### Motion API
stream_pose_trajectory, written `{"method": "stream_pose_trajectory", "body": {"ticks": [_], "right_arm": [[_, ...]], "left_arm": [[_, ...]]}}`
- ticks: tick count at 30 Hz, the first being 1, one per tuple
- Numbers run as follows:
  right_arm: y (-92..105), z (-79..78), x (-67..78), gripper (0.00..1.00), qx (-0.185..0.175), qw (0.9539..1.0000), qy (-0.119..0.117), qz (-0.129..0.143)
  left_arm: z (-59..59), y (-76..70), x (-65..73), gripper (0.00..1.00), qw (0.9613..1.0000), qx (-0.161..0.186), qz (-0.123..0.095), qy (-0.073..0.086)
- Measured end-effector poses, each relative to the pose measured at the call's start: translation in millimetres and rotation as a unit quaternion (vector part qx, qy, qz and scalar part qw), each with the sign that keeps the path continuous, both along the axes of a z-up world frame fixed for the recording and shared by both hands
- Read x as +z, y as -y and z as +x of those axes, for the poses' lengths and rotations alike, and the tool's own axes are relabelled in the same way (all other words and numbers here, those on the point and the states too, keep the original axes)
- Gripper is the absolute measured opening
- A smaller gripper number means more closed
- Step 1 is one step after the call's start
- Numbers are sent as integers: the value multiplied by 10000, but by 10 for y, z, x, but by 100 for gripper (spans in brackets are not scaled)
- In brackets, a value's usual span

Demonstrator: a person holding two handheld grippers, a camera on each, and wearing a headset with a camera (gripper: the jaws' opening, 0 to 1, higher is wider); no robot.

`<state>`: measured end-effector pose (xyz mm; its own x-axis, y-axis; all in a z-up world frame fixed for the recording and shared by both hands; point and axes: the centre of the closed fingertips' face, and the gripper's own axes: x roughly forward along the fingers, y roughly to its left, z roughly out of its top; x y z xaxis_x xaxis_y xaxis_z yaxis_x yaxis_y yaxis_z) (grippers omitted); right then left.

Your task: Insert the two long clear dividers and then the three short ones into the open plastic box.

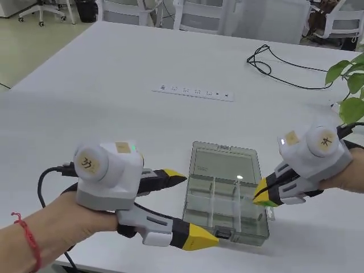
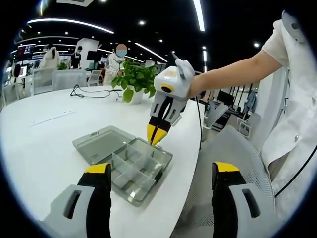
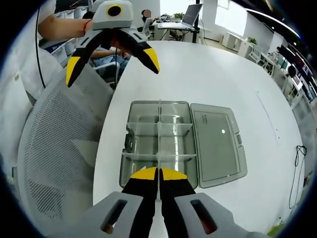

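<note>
Our right tongs [image 3: 158, 174] are pinched narrow at the edge of the open smoke-grey plastic box [image 1: 224, 162], in line with a clear divider [image 3: 159, 119] standing inside it. Our left tongs [image 1: 187, 207] gape wide and empty just beside the box, which lies on the white tabletop [image 1: 114, 102].

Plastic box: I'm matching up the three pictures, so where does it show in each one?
Head view: the box sits lower centre-right, its open lid on the far side.
Left gripper view: lower centre, lid toward the upper left.
Right gripper view: centre, lid to the right.
Shared landmark: the black cable, lying beyond the lid side in every view.
</note>
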<state>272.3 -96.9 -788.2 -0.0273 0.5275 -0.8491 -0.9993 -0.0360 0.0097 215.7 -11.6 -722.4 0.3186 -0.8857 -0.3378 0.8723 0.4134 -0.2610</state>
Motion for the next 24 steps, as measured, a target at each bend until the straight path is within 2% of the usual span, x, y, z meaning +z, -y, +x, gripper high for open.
{"method": "stream_pose_trajectory", "body": {"ticks": [10,24], "right_arm": [[-18,-11,-127,3,-127,9999,-46,-6],[-20,-12,-269,3,-19,9999,34,-156]], "left_arm": [[0,-26,-14,85,10000,24,11,-19],[-6,-47,-30,86,10000,58,29,-21]]}}
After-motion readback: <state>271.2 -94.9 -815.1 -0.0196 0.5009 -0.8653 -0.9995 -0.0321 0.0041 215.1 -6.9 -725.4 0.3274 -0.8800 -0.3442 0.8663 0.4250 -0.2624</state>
